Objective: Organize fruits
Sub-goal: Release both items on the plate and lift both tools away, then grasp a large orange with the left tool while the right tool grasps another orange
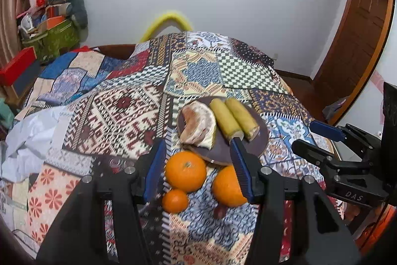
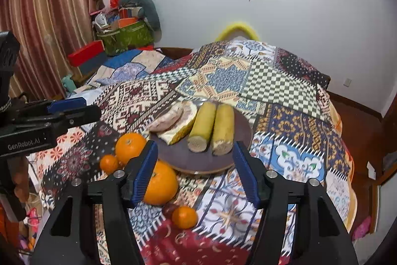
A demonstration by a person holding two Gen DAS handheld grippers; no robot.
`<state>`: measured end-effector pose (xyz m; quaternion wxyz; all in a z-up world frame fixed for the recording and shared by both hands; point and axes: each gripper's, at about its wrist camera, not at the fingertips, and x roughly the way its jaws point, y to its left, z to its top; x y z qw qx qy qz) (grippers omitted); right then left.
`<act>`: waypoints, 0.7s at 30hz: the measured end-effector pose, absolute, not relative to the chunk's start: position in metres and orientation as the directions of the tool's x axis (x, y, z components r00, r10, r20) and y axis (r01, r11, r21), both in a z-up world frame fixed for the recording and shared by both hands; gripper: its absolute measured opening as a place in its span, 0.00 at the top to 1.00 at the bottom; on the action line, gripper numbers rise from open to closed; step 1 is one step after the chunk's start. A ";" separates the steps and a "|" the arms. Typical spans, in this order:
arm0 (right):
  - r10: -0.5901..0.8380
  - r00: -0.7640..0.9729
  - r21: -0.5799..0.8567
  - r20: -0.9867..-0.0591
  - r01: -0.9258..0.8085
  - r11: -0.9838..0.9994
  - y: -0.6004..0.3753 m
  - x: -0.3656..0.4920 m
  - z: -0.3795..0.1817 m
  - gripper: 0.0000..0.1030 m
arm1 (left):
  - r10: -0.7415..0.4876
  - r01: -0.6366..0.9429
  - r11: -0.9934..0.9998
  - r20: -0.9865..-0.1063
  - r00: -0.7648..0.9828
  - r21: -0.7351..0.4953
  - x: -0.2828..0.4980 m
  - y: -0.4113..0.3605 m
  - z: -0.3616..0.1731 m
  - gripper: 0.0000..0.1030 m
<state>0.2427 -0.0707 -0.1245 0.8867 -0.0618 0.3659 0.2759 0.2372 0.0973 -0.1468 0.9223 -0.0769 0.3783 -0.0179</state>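
Note:
A brown round plate (image 1: 258, 145) (image 2: 198, 160) on the patchwork cloth holds two yellow-green bananas (image 1: 233, 119) (image 2: 212, 126) and a pomelo wedge (image 1: 198, 126) (image 2: 173, 122). In front of it lie two large oranges (image 1: 185, 171) (image 1: 227, 186) and a small one (image 1: 175, 200). In the right wrist view they are the oranges (image 2: 130, 147) (image 2: 161, 183) and small ones (image 2: 108, 163) (image 2: 184, 216). My left gripper (image 1: 198, 158) is open above the oranges. My right gripper (image 2: 196, 163) is open at the plate's near edge, and also shows in the left wrist view (image 1: 315, 138).
A dark red fruit (image 2: 168, 210) lies beside the small orange. The patchwork-covered table (image 1: 124, 116) drops away at the right. Boxes and a green bag (image 1: 49, 36) are piled at the back left by a curtain (image 2: 49, 16). A door (image 1: 359, 41) stands at the right.

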 end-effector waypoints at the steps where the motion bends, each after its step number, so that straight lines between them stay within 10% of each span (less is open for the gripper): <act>1: 0.444 0.574 0.094 -0.688 -0.536 0.839 -0.070 0.240 -0.127 0.41 | -0.089 -0.028 0.988 -0.700 0.708 -0.154 0.234 0.099 -0.149 0.49; 21: 0.408 0.409 0.118 -0.816 -0.573 0.811 -0.018 0.231 -0.196 0.41 | -0.061 -0.090 0.985 -0.788 0.613 -0.146 0.209 0.131 -0.206 0.49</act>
